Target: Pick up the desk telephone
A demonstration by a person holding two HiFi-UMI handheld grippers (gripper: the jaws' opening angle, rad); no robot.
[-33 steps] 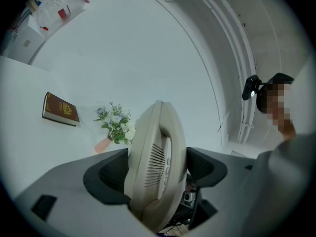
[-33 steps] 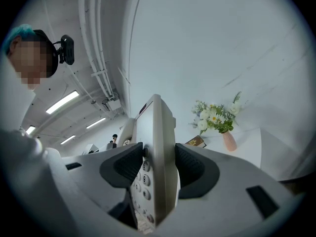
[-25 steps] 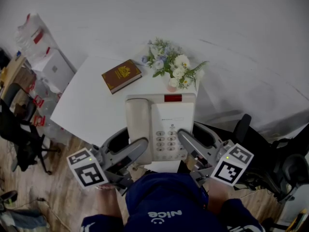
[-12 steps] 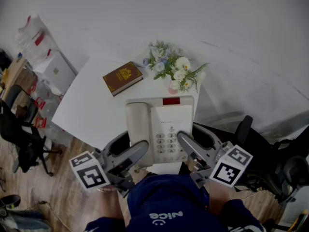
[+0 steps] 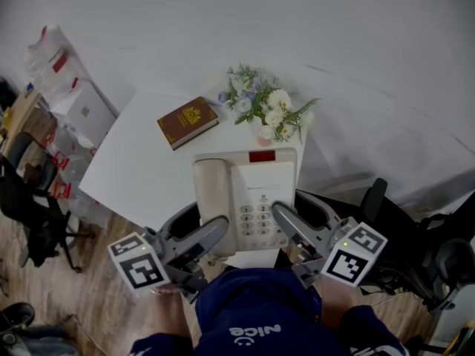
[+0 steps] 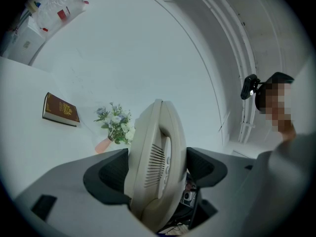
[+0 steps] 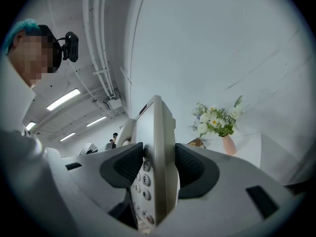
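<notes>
**Telephone Clamped From Both Sides**

The desk telephone (image 5: 249,199) sat at the worktop's (image 5: 141,162) near edge, with its long axis running away from the person. The left hand-held gripper (image 5: 211,232) was clamped on its handset side and the right hand-held gripper (image 5: 286,221) on its keypad side, both equally near.

desk telephone (image 5: 249,199): cream plastic, smooth, faint sheen
left gripper (image 6: 157,169) pads: black, ribbed, matt
book (image 5: 188,121): brown cover, gilt emblem
table (image 5: 133,162): white, smooth, matt
floor (image 5: 89,302), 8 o'clock: wood planks

White wall (image 5: 334,21), white table (image 5: 141,162), wooden floor (image 5: 85,302), black office chairs (image 5: 30,206)
</notes>
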